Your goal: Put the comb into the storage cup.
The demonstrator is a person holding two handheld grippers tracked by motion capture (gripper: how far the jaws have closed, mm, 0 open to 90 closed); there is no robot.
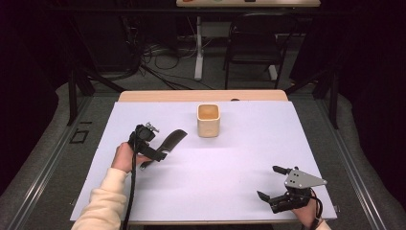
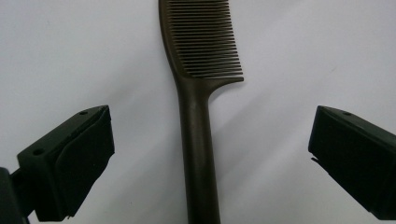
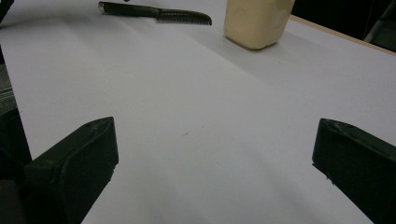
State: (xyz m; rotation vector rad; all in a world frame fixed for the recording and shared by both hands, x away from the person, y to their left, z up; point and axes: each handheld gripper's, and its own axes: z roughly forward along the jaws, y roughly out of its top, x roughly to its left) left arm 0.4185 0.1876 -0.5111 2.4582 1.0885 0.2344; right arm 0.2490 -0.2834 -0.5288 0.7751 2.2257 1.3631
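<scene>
The comb point(image 2: 198, 112) lies flat on the white sheet point(image 1: 230, 163), left of centre, its dark handle running toward the person and its teeth pointing away, the toothed end aimed toward the cup point(image 1: 208, 120); comb and cup are near but apart. Over the handle hangs the left gripper point(image 1: 152, 143), jaws spread wide; in the left gripper view the handle runs straight up between the two pads point(image 2: 88, 154), touching neither, so nothing is gripped yet. The cup, cream and square-mouthed, stands upright at the far middle of the sheet and looks empty as far as the rim allows. The right gripper point(image 1: 273, 184) rests low at the near right corner, well apart from both things, its jaws also wide apart and holding nothing; its own view looks across bare sheet to the comb and cup.

The step in hand seems to be the reach for the comb; the gripper is lined up but not closed. Next it likely needs to drop until the pads flank the thin handle, then close squarely; the handle is slim and low, so a shallow pinch may slip.
</scene>
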